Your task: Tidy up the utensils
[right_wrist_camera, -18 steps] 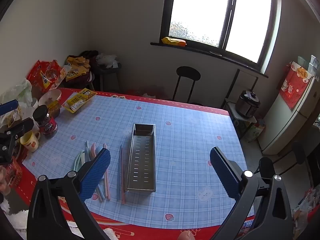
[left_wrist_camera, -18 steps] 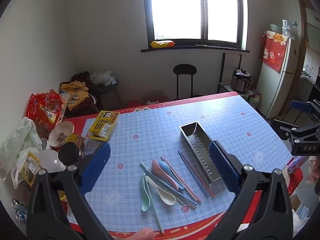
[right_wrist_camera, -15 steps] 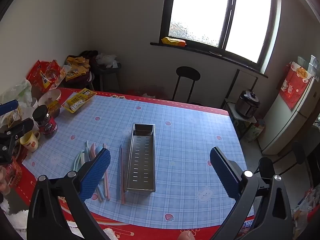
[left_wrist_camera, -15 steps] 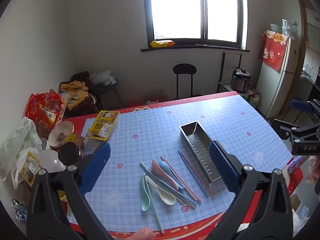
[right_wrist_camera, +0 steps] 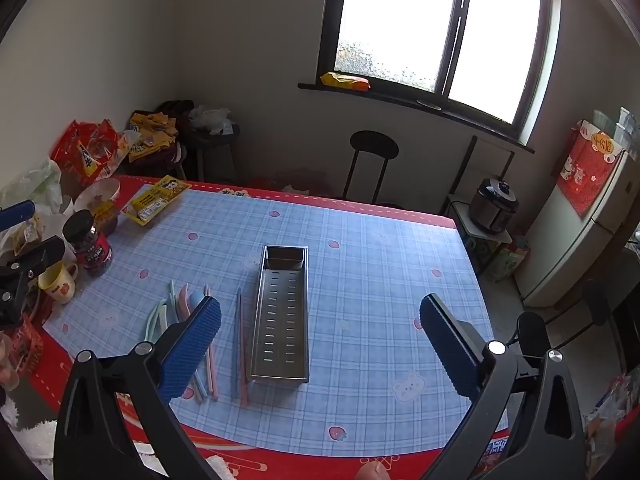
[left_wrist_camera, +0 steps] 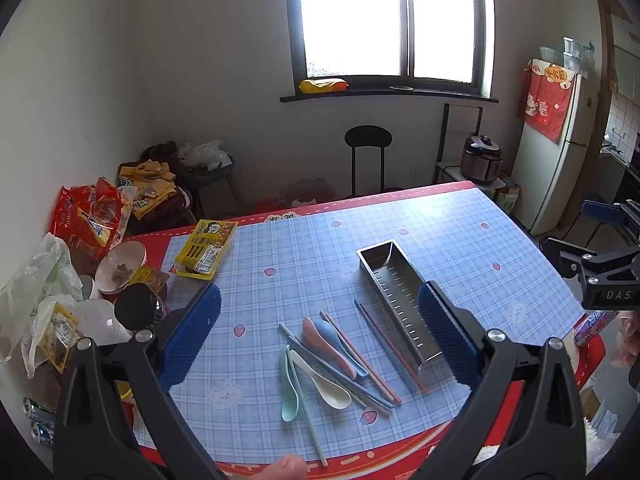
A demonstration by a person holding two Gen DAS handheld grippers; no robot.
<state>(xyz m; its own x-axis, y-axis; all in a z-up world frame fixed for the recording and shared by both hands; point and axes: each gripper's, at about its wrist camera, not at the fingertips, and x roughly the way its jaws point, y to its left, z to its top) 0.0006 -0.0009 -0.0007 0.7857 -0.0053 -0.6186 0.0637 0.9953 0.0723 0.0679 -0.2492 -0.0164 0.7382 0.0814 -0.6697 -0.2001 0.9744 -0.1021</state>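
While both grippers hover jaws wide apart and empty, spoons and chopsticks (left_wrist_camera: 340,356) lie on the worktop (right_wrist_camera: 380,280) beneath the left gripper (left_wrist_camera: 320,336), beside the steel tray (right_wrist_camera: 282,312) under the right gripper (right_wrist_camera: 320,340).

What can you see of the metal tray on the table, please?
The metal tray is a long, narrow, shiny box that looks like stainless steel, with upright walls and rows of small slots in its floor. It is open on top and holds nothing. It rests flat on the blue checked tablecloth, near the middle of the table. A pair of chopsticks lies along its left side, close beside it; the pictures do not settle whether they touch. No gripper touches it.
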